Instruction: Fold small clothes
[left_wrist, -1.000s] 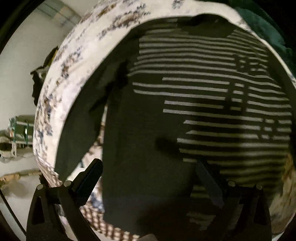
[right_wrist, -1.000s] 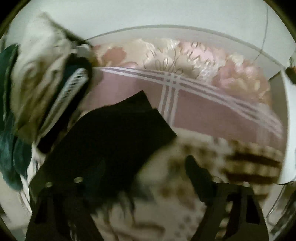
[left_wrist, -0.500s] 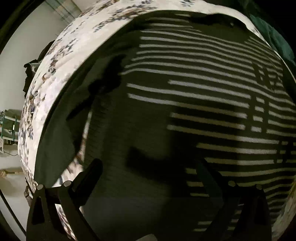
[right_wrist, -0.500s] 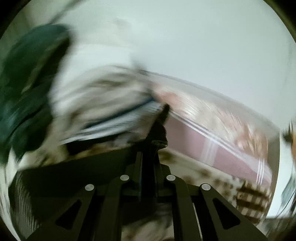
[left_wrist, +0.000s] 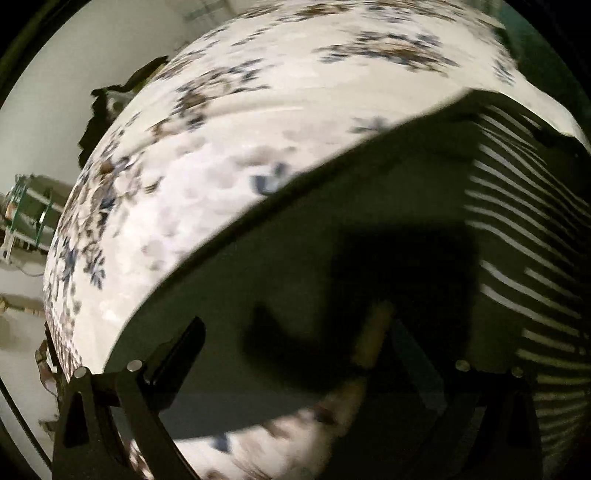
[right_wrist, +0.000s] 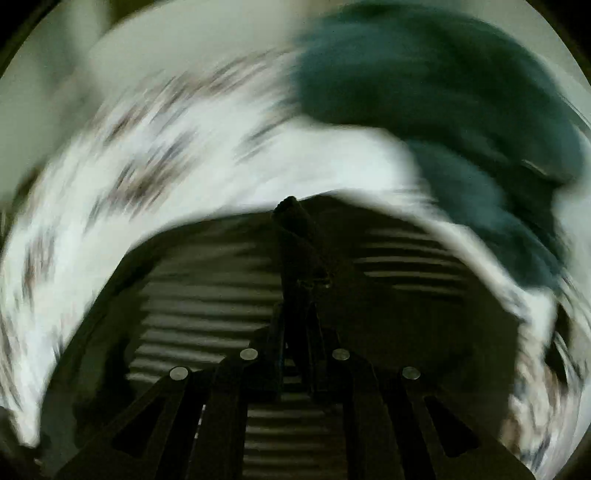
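A dark garment with thin white stripes (left_wrist: 517, 229) lies spread on a white floral bedspread (left_wrist: 258, 129). My left gripper (left_wrist: 299, 350) hangs open above the garment's plain dark part, near its straight edge, with nothing between its fingers. In the blurred right wrist view, my right gripper (right_wrist: 295, 236) is shut, and a pinched fold of dark cloth (right_wrist: 291, 210) sticks out past its tips. The striped garment (right_wrist: 207, 302) stretches below that gripper.
A heap of teal cloth (right_wrist: 443, 92) lies on the bedspread beyond the garment. At the bed's far left edge sits a dark object (left_wrist: 107, 107). A green-framed rack (left_wrist: 26, 206) stands on the floor to the left.
The left view slid off the striped area toward the garment's plain side and edge, baring more bedspread. The right gripper went from open to shut on dark cloth and swung round over the garment.
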